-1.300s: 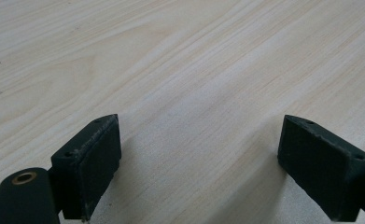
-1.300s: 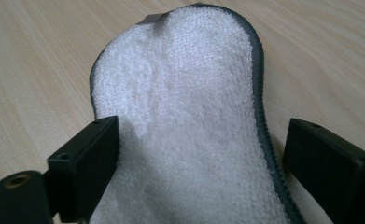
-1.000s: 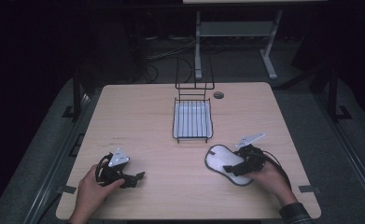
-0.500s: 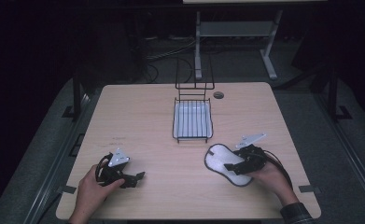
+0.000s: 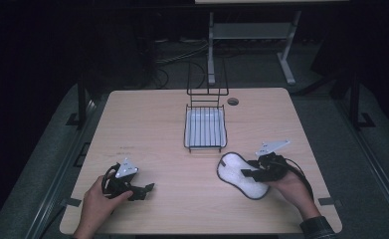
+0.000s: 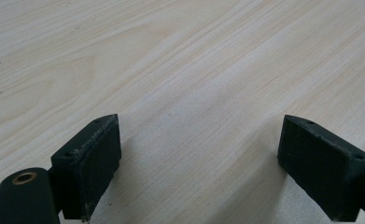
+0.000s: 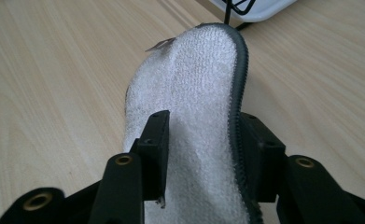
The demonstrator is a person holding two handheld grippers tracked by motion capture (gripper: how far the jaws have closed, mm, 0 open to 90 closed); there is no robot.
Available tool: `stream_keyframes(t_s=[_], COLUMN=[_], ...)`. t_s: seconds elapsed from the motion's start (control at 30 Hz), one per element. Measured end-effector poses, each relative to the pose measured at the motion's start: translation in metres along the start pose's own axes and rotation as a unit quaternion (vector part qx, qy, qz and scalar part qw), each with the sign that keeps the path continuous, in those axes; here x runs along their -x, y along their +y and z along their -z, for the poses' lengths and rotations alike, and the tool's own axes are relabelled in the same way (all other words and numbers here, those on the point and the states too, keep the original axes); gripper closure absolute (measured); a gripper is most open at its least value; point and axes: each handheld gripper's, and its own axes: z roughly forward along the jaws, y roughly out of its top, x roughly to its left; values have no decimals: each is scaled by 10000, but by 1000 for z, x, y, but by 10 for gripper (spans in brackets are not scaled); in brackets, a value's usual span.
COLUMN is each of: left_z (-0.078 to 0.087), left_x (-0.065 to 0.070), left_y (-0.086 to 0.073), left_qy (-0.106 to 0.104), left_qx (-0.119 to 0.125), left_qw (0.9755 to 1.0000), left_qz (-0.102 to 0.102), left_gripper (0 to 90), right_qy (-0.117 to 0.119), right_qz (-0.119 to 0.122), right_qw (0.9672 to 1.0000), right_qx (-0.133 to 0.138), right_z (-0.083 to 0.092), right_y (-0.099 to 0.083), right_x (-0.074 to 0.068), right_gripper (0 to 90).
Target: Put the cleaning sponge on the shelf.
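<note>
Right gripper view: right claw (image 7: 196,154) pinching a white pad (image 7: 194,93) on the tabletop (image 5: 152,129).
Lift slowly, keeping the pinch firm; left claw (image 6: 199,163) rests spread, near left.

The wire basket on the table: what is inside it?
Inside the wire basket lies a white tray, seen through the wires. Nothing else shows on the tray; whatever is under the tray is covered.

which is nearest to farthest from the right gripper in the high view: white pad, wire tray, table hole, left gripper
1. White pad: between the jaws of the right gripper, lying just to its left.
2. Wire tray: beyond the pad, at the table's middle.
3. Table hole: behind the tray, near the far edge.
4. Left gripper: across the table at the near left.
</note>
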Motion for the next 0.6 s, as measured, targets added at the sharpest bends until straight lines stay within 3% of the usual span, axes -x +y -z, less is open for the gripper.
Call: stream_keyframes(t_s=[0.33,0.6], left_z=[0,0], left_x=[0,0], left_y=[0,0], left_qy=[0,1], left_qx=[-1,-1], left_qw=[10000,10000], left_qz=[0,0], left_gripper=[126,127], right_qy=[78,282], right_qz=[30,-1], right_qw=[9998,9992], right_qx=[162,279], right_z=[8,13], right_y=[4,6], right_x=[-3,-5], right_gripper=[653,706])
